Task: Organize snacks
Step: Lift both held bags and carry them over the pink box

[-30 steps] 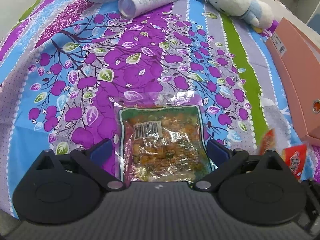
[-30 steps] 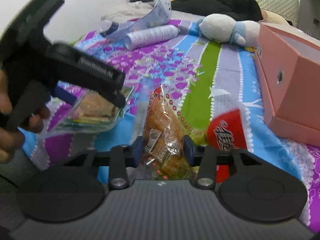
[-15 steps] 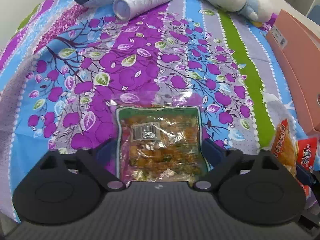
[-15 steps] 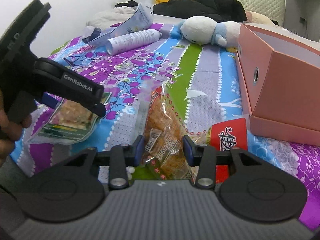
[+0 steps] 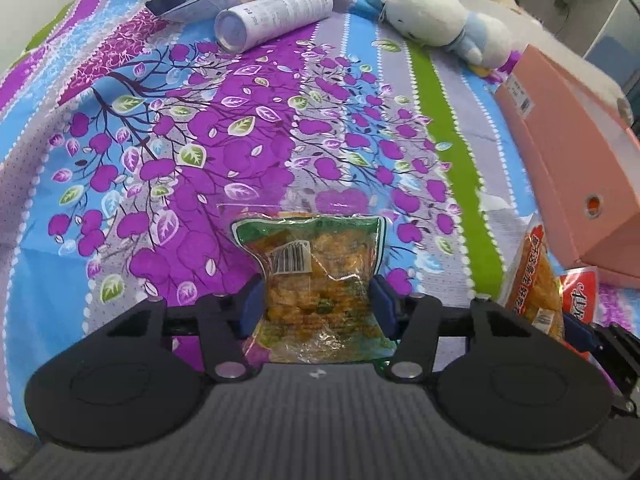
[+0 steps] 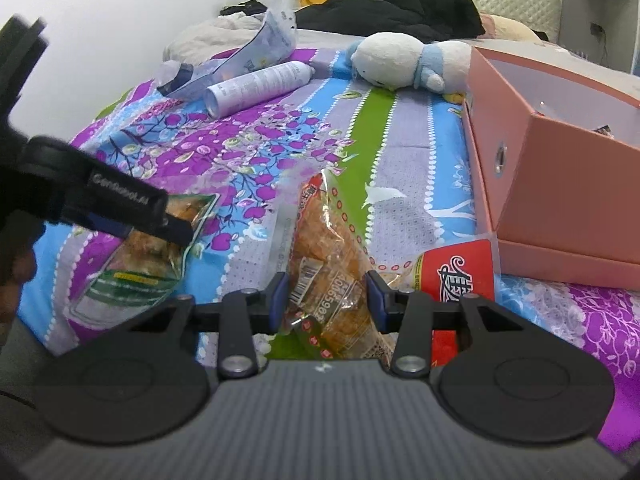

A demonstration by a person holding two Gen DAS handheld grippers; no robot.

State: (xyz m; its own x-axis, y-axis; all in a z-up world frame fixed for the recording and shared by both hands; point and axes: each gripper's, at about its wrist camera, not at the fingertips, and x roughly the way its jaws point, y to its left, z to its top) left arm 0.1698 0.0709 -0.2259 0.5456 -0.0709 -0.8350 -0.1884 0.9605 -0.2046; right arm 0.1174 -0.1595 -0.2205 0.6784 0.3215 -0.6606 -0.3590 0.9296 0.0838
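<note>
A clear snack bag with a green border point(image 5: 316, 276) sits between the blue pads of my left gripper point(image 5: 317, 307). The jaws are closing and the pads pinch the bag's sides into a waist. The right wrist view shows the same green bag point(image 6: 136, 264) tilted off the bedspread under a black finger point(image 6: 132, 204) of the left gripper. My right gripper point(image 6: 327, 300) is shut on an orange snack bag point(image 6: 324, 256), which also appears at the right edge as the orange bag point(image 5: 532, 276). A red packet point(image 6: 460, 272) lies beside it.
An open pink box point(image 6: 560, 184) stands on the right of the floral bedspread point(image 5: 200, 140). A plush toy point(image 6: 400, 60), a white spray can point(image 6: 256, 88) and a crumpled pouch point(image 6: 256, 52) lie at the far end. A hand point(image 6: 12, 272) holds the left gripper.
The left jaws came in from wide open onto the green bag and squeezed its sides; the bag rose a little. The right gripper kept its hold on the orange bag.
</note>
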